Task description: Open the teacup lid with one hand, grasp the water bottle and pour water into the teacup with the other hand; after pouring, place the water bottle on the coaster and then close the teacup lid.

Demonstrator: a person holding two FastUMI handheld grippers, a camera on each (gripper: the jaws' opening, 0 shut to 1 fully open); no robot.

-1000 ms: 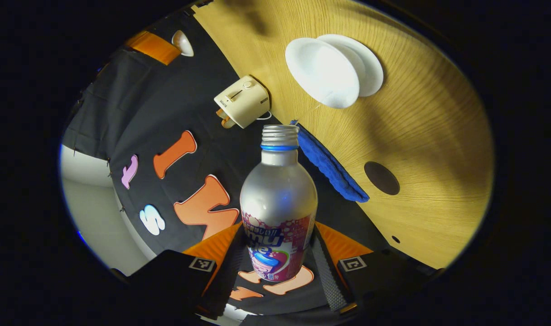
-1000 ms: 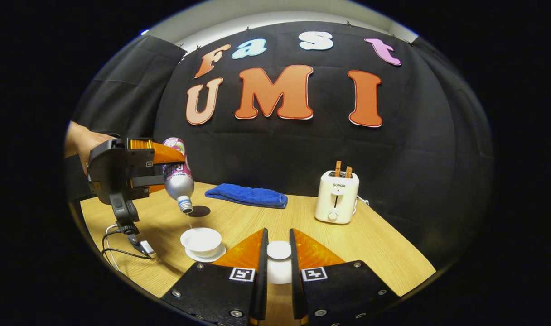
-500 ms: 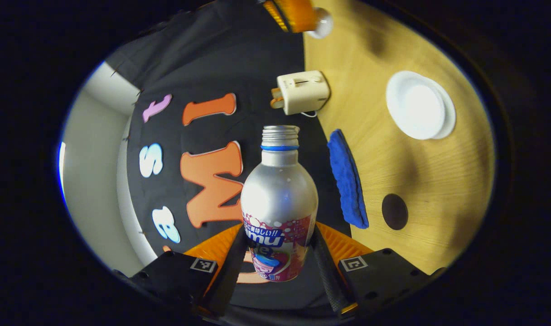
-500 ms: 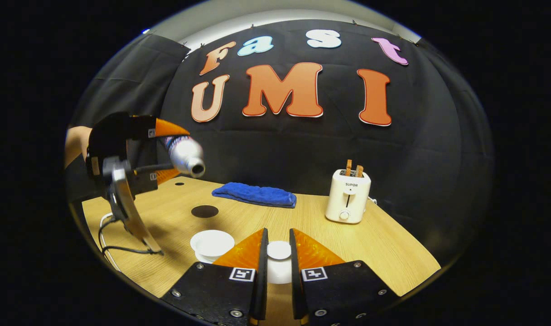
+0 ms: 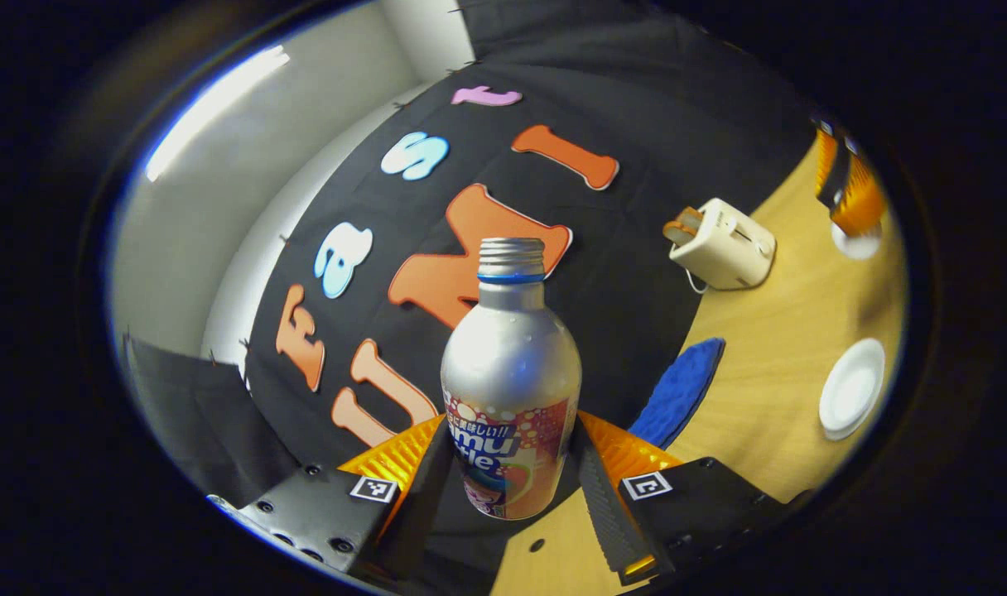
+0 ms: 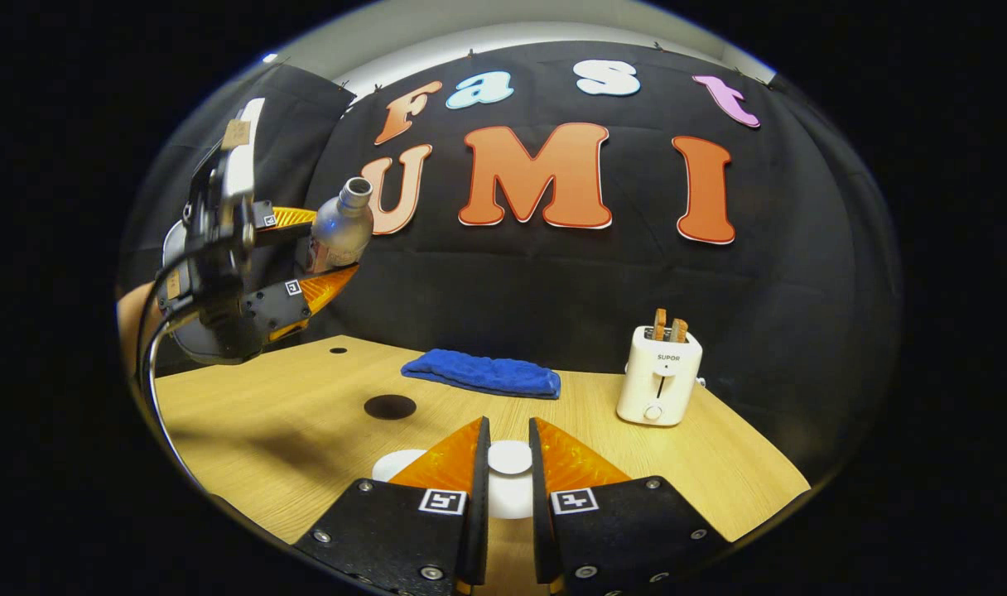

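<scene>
While uncapped, water bottle [image 5: 510, 377] clamped in left claw [image 5: 510, 488] | right claw [image 6: 508, 488] grips lid [image 6: 509, 458]

Coaster [image 6: 389, 406] sits on bare table [image 6: 288, 422] with open wood all around it; straight drop from above is unobstructed. Blue towel [image 6: 482, 373] lies just behind it at the back edge, toaster [image 6: 659, 384] well off to the right. Teacup [image 6: 397, 463] sits nearer, in front of the coaster, beside the right gripper [image 6: 508, 463].
</scene>
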